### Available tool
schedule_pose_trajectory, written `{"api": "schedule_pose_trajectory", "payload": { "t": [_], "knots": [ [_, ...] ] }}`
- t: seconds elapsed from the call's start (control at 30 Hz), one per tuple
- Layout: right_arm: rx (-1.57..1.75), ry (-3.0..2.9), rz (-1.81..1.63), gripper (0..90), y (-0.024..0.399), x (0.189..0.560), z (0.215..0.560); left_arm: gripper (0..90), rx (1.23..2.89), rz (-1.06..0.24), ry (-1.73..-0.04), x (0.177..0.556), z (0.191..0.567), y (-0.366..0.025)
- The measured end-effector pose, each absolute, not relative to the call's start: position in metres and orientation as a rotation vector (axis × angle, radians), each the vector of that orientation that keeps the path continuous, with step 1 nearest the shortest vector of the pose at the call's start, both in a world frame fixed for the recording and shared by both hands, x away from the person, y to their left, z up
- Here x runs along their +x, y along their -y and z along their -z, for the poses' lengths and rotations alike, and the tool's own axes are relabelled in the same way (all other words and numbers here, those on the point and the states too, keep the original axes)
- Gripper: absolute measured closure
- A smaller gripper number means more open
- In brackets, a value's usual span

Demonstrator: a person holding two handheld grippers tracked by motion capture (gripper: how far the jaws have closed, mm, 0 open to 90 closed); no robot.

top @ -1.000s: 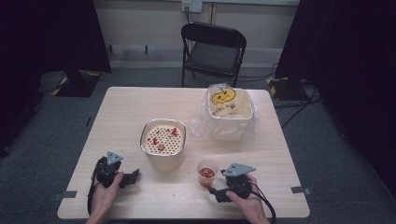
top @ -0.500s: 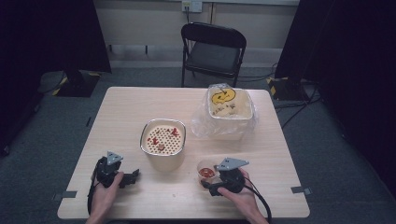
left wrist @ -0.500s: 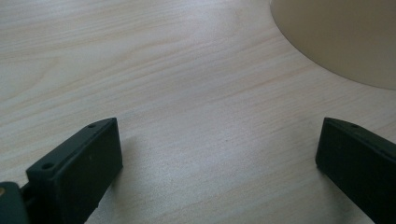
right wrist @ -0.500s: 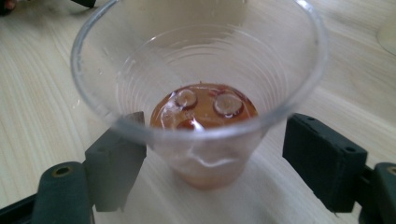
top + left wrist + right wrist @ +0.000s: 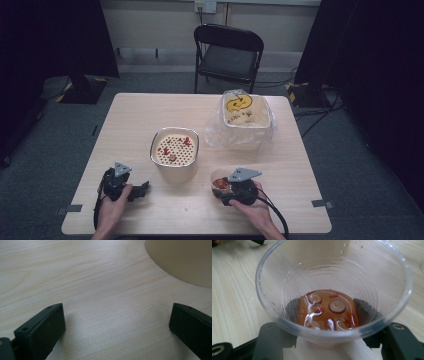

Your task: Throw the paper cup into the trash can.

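A clear plastic cup (image 5: 219,179) stands at the table's front right, with a little brown liquid and round slices at its bottom (image 5: 329,308). My right gripper (image 5: 221,189) has its two black jaws pressed against the lower wall of the cup (image 5: 332,280), one on each side. My left gripper (image 5: 142,189) rests at the front left, open, with bare wood between its jaws (image 5: 117,322). A cream bowl with a perforated insert (image 5: 175,147) holds a few red bits; its wall (image 5: 182,260) lies just beyond the left gripper.
A lidded tub with a yellow smiley face (image 5: 245,112) sits in a clear plastic bag at the back right. A black folding chair (image 5: 227,52) stands behind the wooden table (image 5: 130,120). Dark curtains hang on both sides.
My right gripper has moved left up to the cup and now has it between its jaws. The left gripper has stayed still.
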State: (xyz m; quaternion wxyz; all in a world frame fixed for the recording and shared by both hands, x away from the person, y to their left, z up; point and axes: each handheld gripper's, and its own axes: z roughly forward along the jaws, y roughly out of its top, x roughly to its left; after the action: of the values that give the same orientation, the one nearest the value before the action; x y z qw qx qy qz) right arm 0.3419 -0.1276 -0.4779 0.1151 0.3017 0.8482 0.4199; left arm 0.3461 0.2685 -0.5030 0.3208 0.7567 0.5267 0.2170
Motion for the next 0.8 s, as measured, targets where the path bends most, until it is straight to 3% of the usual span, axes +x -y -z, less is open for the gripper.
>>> {"api": "schedule_pose_trajectory", "payload": {
  "t": [0.2,0.8],
  "knots": [
    [0.875,-2.471,-1.237,42.5,0.129,0.341,0.474,0.0,1.987,-0.569,-1.384,0.346,0.503,-0.268],
    [0.857,-2.329,-1.294,43.6,0.132,0.35,0.422,0.0,1.988,-0.57,-1.384,0.346,0.503,-0.268]
  ]
}}
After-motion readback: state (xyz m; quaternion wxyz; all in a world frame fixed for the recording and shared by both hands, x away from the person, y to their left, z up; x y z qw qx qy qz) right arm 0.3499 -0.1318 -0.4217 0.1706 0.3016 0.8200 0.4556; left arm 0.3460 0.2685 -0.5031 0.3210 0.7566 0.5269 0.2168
